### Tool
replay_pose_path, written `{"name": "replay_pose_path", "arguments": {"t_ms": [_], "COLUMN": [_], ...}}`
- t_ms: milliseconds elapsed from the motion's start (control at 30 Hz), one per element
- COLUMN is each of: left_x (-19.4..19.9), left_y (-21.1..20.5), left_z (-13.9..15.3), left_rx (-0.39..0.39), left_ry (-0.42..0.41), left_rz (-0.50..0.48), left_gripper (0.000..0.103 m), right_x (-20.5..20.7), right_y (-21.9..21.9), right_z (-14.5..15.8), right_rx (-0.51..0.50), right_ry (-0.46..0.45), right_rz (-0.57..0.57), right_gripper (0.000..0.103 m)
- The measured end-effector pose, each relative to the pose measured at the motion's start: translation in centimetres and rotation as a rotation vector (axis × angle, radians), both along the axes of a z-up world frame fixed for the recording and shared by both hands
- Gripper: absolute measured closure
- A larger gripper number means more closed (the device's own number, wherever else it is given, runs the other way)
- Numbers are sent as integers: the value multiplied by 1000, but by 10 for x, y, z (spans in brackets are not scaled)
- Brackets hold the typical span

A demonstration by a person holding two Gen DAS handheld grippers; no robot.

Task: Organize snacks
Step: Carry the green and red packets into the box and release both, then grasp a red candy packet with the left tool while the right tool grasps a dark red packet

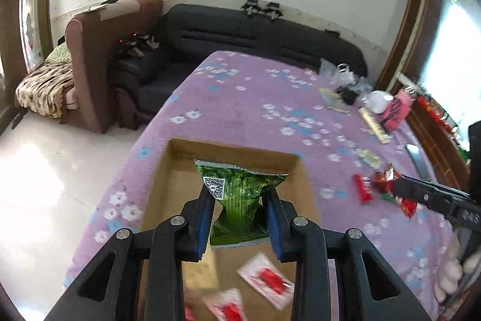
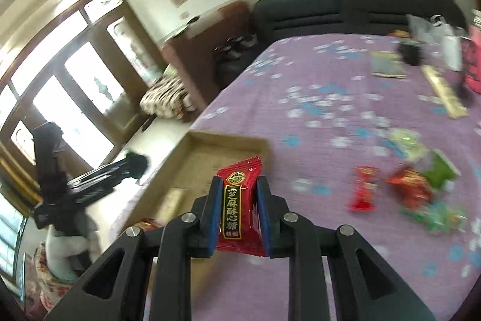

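Holding a green packet (image 1: pixel 240 200) clenched in our left gripper (image 1: pixel 239 218) over the cardboard box (image 1: pixel 234 148), we should release next; our right gripper (image 2: pixel 239 215) grips a red candy (image 2: pixel 240 209), box at ten o'clock.

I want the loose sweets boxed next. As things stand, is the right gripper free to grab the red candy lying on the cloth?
Probably not yet. The right gripper is shut on a red packet, so it has to drop that first. Otherwise the red candy lies open on the cloth, nothing covering it.
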State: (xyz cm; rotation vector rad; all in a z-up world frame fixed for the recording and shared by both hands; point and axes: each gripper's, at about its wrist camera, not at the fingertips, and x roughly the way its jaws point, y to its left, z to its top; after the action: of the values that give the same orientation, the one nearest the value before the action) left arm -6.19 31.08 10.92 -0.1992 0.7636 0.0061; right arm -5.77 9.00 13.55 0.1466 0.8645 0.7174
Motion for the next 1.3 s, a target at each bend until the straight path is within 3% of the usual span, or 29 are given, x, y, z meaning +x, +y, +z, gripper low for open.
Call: {"name": "replay_pose_path", "arguments": {"t_ms": [200,333,433,500,633,800,900,1000,1167,1300], "left_x": [38,46,46,44,36,15,-3,-14,-9,5], "left_y": [32,43,48,49,49,41,19,-10,-77,-120], "left_z": [-51,-68,-69,-66,-55,-25,0,16,18,4], "left_rx": [-100,-150,-177,-189,-199,-243,-269,-275,-271,-278], "left_ry": [104,141,136,125,88,17,-48,-82,-51,3], "left_rz": [35,57,63,54,53,42,-17,-92,-251,-316], "left_gripper": [69,69,68,62,54,48,37,33,32,32], "right_x": [26,35,37,34,28,17,16,21,25,32], "right_y": [85,119,132,135,128,85,30,-28,-145,-196], "right_z": [-55,-83,-91,-92,-77,-51,-37,-31,-36,-54], "right_rx": [-73,-129,-152,-152,-141,-106,-91,-101,-151,-152], "right_ry": [106,132,123,122,77,33,13,-11,-18,36], "right_rz": [39,56,58,58,58,24,-44,-131,-337,-424], "right_gripper": [81,81,79,78,72,68,68,65,62,62]}}
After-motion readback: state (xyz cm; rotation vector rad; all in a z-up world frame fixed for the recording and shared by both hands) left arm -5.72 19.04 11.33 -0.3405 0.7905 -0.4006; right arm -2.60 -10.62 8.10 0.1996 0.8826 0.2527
